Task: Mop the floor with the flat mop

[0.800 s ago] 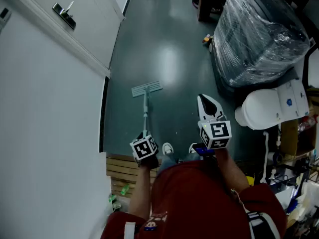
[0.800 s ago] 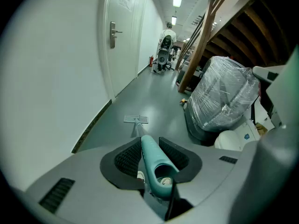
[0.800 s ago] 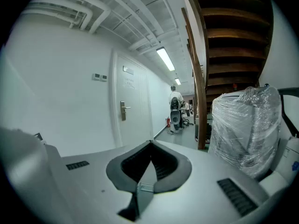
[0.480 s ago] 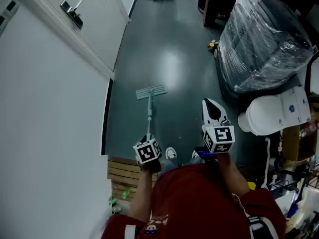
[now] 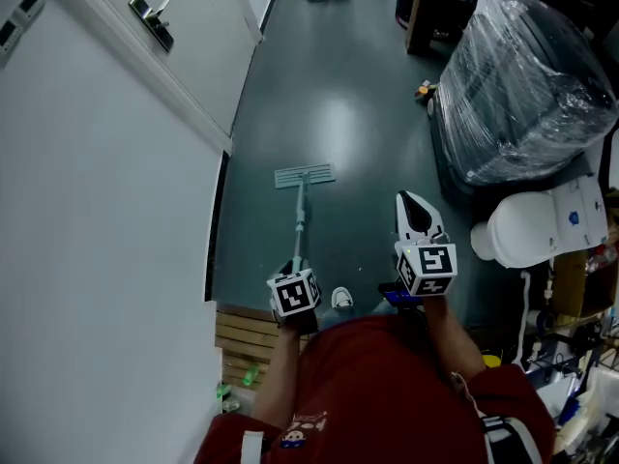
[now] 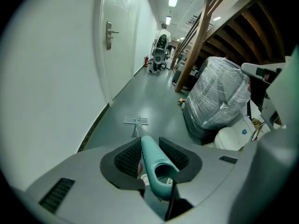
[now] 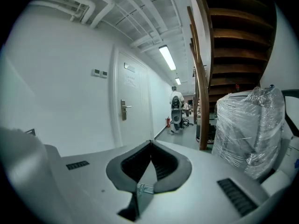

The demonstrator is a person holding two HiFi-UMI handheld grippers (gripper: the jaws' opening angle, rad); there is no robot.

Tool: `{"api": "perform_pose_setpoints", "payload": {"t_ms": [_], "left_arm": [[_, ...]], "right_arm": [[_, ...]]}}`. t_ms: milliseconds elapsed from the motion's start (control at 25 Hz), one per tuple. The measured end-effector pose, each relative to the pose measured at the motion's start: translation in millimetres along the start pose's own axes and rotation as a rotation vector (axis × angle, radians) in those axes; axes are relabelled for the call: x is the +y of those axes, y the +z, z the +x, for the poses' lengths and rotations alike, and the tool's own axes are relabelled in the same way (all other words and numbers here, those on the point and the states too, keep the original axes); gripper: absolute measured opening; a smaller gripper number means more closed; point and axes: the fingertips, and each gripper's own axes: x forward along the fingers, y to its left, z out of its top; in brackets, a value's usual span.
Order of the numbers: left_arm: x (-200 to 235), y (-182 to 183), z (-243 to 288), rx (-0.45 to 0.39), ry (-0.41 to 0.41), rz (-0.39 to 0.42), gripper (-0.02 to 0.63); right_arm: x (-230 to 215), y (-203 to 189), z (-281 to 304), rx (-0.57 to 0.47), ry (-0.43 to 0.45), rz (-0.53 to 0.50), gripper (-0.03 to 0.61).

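The left gripper (image 5: 295, 267) is clamped on the mop's teal handle (image 6: 152, 161); in the left gripper view the handle sits between the ribbed pads (image 6: 128, 157), which press it from both sides. From there the pole (image 5: 300, 216) slopes down and away to the mop head (image 5: 305, 176), which lies flat on the dark green floor (image 5: 338, 104), just right of the white wall (image 5: 97, 220) and far from the person's shoe (image 5: 341, 299).

The right gripper (image 5: 407, 202) hangs in the air to the right of the pole, well apart from it. Its jaws are pressed together at the tips with nothing between them, as the right gripper view (image 7: 150, 143) shows.

A plastic-wrapped bundle (image 5: 527, 85) stands at the far right, with a white toilet (image 5: 522, 225) nearer. A wooden pallet (image 5: 242, 341) lies near the wall, below the left gripper. A door (image 5: 184, 27) with a metal handle is set in the wall at the far left
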Motion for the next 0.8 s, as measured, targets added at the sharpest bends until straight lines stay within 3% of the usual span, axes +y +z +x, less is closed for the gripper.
{"api": "perform_pose_setpoints", "payload": {"t_ms": [320, 800], "left_arm": [[32, 20, 9, 0.002, -0.014, 0.037, 0.133], [13, 77, 39, -0.007, -0.017, 0.079, 0.135]], "right_arm": [[27, 9, 24, -0.015, -0.020, -0.003, 0.018], [-10, 18, 84, -0.011, -0.017, 0.025, 0.018]]}}
